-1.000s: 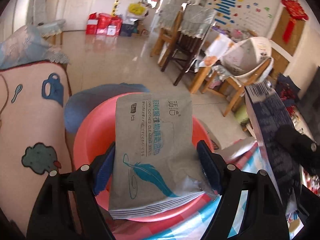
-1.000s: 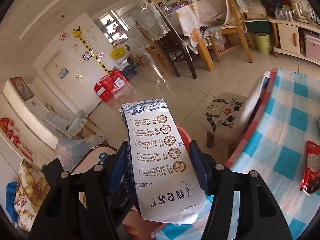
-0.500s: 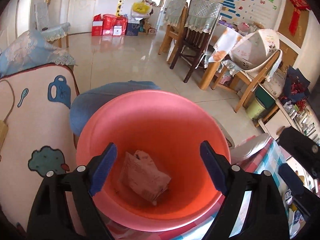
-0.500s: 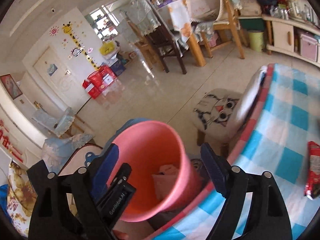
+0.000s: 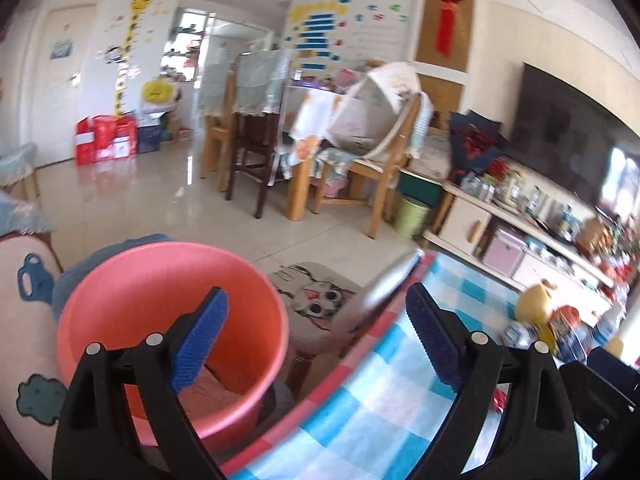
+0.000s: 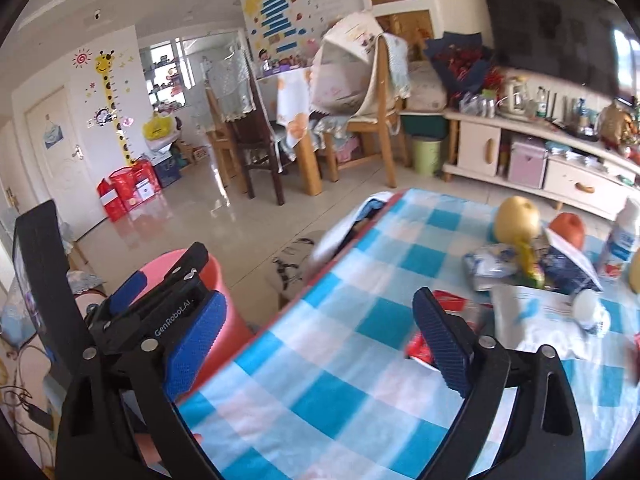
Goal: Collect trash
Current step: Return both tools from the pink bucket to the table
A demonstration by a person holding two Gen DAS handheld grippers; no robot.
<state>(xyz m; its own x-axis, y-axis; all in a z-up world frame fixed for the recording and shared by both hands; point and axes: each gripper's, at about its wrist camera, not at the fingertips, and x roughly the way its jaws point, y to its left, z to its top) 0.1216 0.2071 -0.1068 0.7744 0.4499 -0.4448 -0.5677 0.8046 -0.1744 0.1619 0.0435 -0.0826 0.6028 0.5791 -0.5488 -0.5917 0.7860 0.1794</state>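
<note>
The pink bin (image 5: pixel 160 300) stands on the floor at the table's left edge, with dropped trash (image 5: pixel 216 392) in its bottom. My left gripper (image 5: pixel 316 340) hovers over its right rim, its jaws opening with nothing between them. My right gripper (image 6: pixel 318 344) is over the blue checked tablecloth (image 6: pixel 340 360), its jaws also opening and empty. Ahead of it lie a red wrapper (image 6: pixel 452 304), a white pouch with a blue feather (image 6: pixel 532 320), a crumpled blue-white wrapper (image 6: pixel 488 264) and a dark blue carton (image 6: pixel 568 268). The left gripper (image 6: pixel 168 268) shows over the bin (image 6: pixel 224 308).
A pear (image 6: pixel 516 216), a red fruit (image 6: pixel 568 226) and a white bottle (image 6: pixel 624 240) stand behind the trash. A cat-print stool (image 5: pixel 316 300) sits between bin and table. Wooden chairs (image 6: pixel 360 128) and a low TV cabinet (image 6: pixel 520 160) are farther back.
The left gripper let go of the grey feather pouch and the right let go of the milk carton. Both opened wide and swung right from the bin toward the table.
</note>
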